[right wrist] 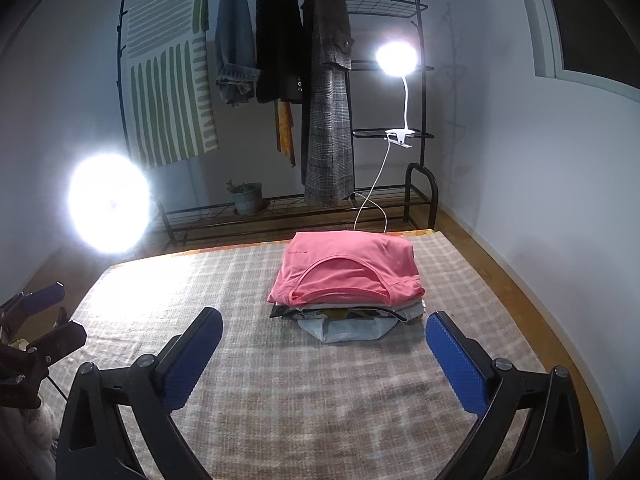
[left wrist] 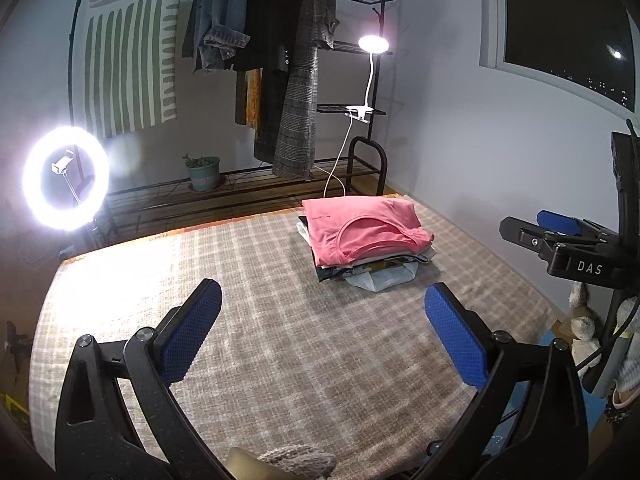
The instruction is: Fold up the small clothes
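A: Where's the pile?
B: The stack of folded clothes [right wrist: 346, 292] sits ahead of the right gripper [right wrist: 324, 348], near it but not between its jaws; for the left gripper [left wrist: 322, 320] it lies ahead and to the right.
A: And the jaws?
B: Both pairs spread wide, nothing held.
A: Textures?
B: A smooth pink top [left wrist: 366, 228] crowns the stack on a woven plaid cover [right wrist: 280, 400]; blue pads [left wrist: 192, 328] are dimpled.
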### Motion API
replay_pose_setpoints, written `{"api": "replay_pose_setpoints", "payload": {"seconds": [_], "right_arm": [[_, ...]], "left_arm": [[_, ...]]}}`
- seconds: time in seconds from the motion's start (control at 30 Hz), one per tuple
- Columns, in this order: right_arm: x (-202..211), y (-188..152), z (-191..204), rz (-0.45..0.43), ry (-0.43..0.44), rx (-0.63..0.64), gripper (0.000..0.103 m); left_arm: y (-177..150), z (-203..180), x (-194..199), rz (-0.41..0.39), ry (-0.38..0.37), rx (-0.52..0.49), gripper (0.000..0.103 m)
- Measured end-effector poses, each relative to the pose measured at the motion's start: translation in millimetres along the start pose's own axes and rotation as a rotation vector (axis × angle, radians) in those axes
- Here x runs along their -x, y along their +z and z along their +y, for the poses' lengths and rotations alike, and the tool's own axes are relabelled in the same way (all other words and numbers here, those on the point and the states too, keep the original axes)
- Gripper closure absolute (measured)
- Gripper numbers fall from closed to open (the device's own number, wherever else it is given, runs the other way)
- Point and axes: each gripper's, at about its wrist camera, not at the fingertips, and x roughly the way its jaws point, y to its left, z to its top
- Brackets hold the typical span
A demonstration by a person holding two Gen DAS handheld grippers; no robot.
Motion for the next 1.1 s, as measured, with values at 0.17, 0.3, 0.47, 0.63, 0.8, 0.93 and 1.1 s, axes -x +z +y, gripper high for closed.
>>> {"api": "replay_pose_setpoints", "payload": {"seconds": [0.17,0.3,0.47,0.63,0.8,0.93,1.1], "right_arm": [[1,0,2,-0.005,-0.002,0.010,0.000],[1,0,6,-0.006,0.005,0.013,0.000],[4,1,9,-0.013,0.009,0.012,0.000],[5,0,9,-0.013,0.010,0.012,0.000],[7,1,11,-0.014,0.011,0.015,0.000],[8,1,13,-0.017,0.013,0.015,0.000],[8,0,13,-0.016,0.010,0.017,0.000]], "left_arm": [[0,0,1,-0.002,0.002,-0.005,0.000],[1,2,3,-0.006,0.000,-0.002,0.000],[2,2,5,-0.010,0.003,-0.004,0.000],[4,1,8,-0.014,-0.002,-0.006,0.000],[4,0,10,-0.017,-0.001,-0.011,0.000],[5,-1,12,-0.019,-0.004,-0.013,0.000],[6,-2,13,-0.022,-0.005,-0.016,0.000]]}}
